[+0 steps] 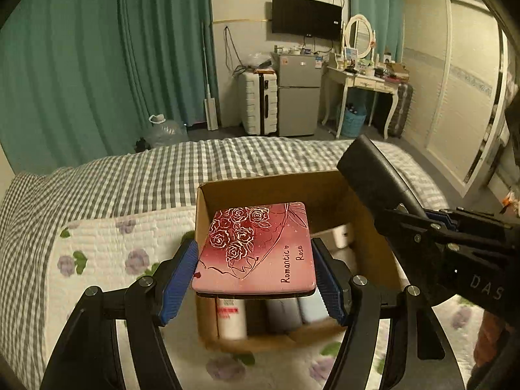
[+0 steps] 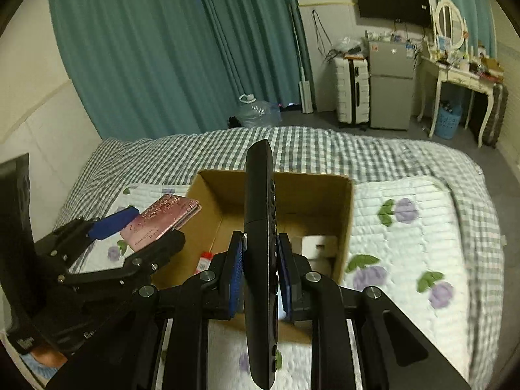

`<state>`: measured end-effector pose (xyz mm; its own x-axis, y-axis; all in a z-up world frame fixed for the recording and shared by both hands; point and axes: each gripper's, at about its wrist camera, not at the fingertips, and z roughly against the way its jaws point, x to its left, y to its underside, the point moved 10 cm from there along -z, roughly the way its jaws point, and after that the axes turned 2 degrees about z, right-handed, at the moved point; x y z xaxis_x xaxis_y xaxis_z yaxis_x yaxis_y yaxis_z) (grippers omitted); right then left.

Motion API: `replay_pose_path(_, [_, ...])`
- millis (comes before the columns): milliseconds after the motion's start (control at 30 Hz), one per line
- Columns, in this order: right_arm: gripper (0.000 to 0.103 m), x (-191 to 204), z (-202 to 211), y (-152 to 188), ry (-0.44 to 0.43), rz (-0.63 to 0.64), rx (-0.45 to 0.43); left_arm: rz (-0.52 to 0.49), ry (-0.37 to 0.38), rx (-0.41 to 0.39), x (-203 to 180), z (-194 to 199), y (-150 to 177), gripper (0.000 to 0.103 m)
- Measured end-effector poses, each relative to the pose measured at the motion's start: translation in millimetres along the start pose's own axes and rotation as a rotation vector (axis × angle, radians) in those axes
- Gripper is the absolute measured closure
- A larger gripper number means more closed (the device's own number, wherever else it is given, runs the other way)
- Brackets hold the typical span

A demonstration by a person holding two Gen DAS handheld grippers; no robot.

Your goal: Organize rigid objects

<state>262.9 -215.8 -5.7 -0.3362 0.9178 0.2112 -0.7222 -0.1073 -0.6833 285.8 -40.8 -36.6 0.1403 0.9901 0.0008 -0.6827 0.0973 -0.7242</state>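
My left gripper (image 1: 256, 273) is shut on a flat pink case (image 1: 256, 248) printed with roses and "Romantic Rose", held level over the near left part of an open cardboard box (image 1: 208, 227). It also shows in the right wrist view (image 2: 162, 219). My right gripper (image 2: 260, 273) is shut on a long black remote control (image 2: 260, 227), held edge-up over the box (image 2: 344, 208). In the left wrist view the remote (image 1: 373, 172) points over the box's right side. Inside the box lie a white bottle (image 1: 231, 318), other containers and a white block (image 2: 320, 243).
The box sits on a white quilted pad with purple flowers (image 2: 406, 227) on a grey checked bed (image 1: 130, 175). Beyond the bed stand a water jug (image 1: 164, 130), a white suitcase (image 1: 260, 104), a small fridge (image 1: 297, 94) and a dressing table (image 1: 364, 81).
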Motion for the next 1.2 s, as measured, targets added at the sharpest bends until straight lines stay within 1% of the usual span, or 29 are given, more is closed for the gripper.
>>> replay_pose_path(133, [0.084,-8.6,-40.9,4.8,-0.017,0.003,0.037,-0.034,-0.010,0.023,1.7,-31.0,13.7,0.033])
replay_pose_path(233, [0.084,-13.5,-62.8,12.6,-0.026,0.016,0.057,-0.052,-0.030,0.019,3.1,-47.0,23.4,0.033])
replay_pose_path(333, [0.084,-15.6,-79.5,18.1,-0.020,0.020,0.073,-0.061,-0.025,0.031,2.6,-58.6,32.1,0.033])
replay_pose_path(400, [0.084,-16.2,-87.9,21.3,-0.012,0.030,0.085,-0.064,-0.029,0.037,2.6,-63.5,36.0,0.033])
replay_pose_path(467, [0.084,-16.6,-92.9,23.1,0.008,0.045,0.089,-0.083,-0.039,0.014,-0.2,-62.6,35.7,0.033])
replay_pose_path(567, [0.084,-19.3,-95.5,24.6,0.030,0.038,0.088,-0.079,-0.019,-0.025,-5.2,-56.2,29.3,0.033])
replay_pose_path(633, [0.083,-23.2,-94.1,25.2,0.050,0.025,0.087,-0.080,-0.016,-0.025,-7.2,-53.4,25.5,0.032])
replay_pose_path(667, [0.082,-24.9,-91.1,24.5,0.055,0.022,0.079,-0.082,-0.015,-0.022,-8.2,-51.7,23.6,0.031])
replay_pose_path(733, [0.077,-27.5,-84.1,20.2,0.066,0.014,0.068,-0.081,-0.022,-0.013,-7.6,-49.3,22.6,0.031])
replay_pose_path(767, [0.069,-29.3,-78.0,17.0,0.079,0.012,0.062,-0.077,-0.022,-0.006,-7.4,-46.1,22.2,0.031])
replay_pose_path(800, [0.067,-29.7,-71.4,12.9,0.088,0.012,0.051,-0.072,-0.019,-0.002,-7.5,-42.1,21.0,0.031])
replay_pose_path(900, [0.067,-27.5,-42.3,-0.8,0.103,0.015,0.018,-0.055,-0.011,-0.010,-8.7,-20.9,12.1,0.031])
replay_pose_path(967, [0.067,-24.6,-16.7,-11.0,0.124,0.031,-0.006,-0.051,-0.013,-0.026,-10.1,-0.5,1.7,0.031])
replay_pose_path(1067, [0.066,-17.3,28.8,-28.0,0.149,0.056,-0.053,-0.046,-0.013,-0.073,-14.1,38.3,-16.6,0.030])
replay_pose_path(1200, [0.056,-4.5,97.8,-47.5,0.180,0.084,-0.128,-0.040,-0.009,-0.130,-19.7,91.8,-37.0,0.030])
